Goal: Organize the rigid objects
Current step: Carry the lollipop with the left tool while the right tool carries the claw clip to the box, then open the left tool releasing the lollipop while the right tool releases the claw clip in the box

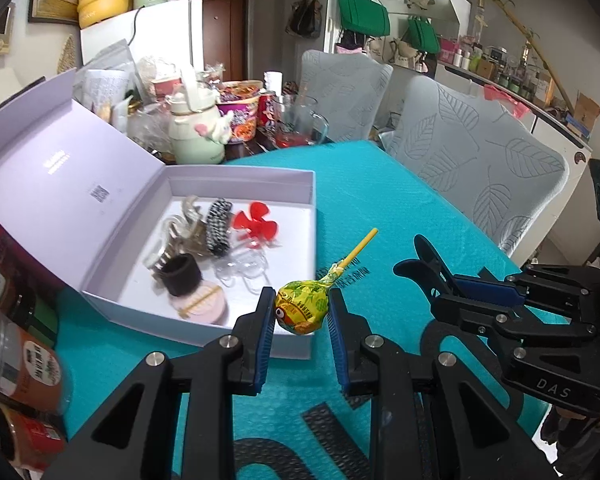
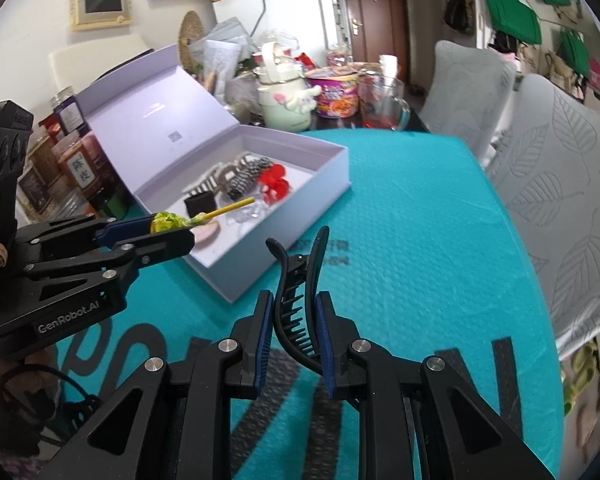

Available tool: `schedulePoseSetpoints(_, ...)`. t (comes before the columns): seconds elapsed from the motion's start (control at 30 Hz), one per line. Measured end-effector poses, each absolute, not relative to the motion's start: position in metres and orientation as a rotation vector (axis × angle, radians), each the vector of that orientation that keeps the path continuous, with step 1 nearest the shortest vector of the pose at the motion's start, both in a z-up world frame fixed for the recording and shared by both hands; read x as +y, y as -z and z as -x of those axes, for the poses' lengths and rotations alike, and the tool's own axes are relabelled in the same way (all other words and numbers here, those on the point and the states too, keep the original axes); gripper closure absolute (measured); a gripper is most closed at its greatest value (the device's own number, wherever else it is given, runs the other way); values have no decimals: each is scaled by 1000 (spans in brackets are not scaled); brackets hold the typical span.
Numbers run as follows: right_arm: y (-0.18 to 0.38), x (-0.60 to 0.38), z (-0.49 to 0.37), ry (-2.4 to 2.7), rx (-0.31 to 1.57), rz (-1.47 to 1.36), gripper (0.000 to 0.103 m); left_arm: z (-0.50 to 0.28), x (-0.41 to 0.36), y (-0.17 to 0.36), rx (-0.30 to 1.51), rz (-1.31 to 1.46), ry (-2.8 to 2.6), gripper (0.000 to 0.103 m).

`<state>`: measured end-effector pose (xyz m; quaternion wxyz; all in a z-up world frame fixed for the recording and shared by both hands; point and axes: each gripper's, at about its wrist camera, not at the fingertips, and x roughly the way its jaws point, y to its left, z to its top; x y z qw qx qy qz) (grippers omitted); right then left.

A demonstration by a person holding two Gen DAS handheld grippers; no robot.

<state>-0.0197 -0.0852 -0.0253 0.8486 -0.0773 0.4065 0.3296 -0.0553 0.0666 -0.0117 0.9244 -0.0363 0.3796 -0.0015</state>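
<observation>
My left gripper (image 1: pixel 301 312) is shut on a lollipop (image 1: pixel 301 310) in a yellow-green wrapper, its yellow stick pointing up and right. It hangs just over the near right corner of an open lilac box (image 1: pixel 236 176). In the box lie hair clips, a red flower clip (image 1: pixel 256 222), a black ring and a pink compact. My right gripper (image 2: pixel 294 320) is shut on a black claw hair clip (image 2: pixel 298 280), held above the teal mat (image 2: pixel 419 220). In the right wrist view the left gripper (image 2: pixel 168 232) with the lollipop (image 2: pixel 168 222) sits at the left, beside the box (image 2: pixel 323 148).
Behind the box stand a pale green bottle (image 1: pixel 198 132), a noodle bowl (image 1: pixel 240 114) and a glass mug (image 1: pixel 300 128). Jars (image 1: pixel 16 356) line the left edge. Two grey chairs (image 1: pixel 471 168) stand at the table's far right side.
</observation>
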Motion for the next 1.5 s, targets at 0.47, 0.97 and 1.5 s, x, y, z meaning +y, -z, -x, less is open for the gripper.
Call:
schedulePoseSetpoints(0.47, -11, -16, 4, -822, 787, 219, 82, 41, 120, -10, 722, 75, -83, 77)
schedulePoseSetpoints(0.97, -7, 34, -53, -835, 782, 239, 82, -11, 161, 3, 747, 103, -119, 77)
schedulePoseSetpoints(1.5, 34, 60, -93, -826, 866, 247, 82, -52, 177, 45, 856, 117, -119, 77)
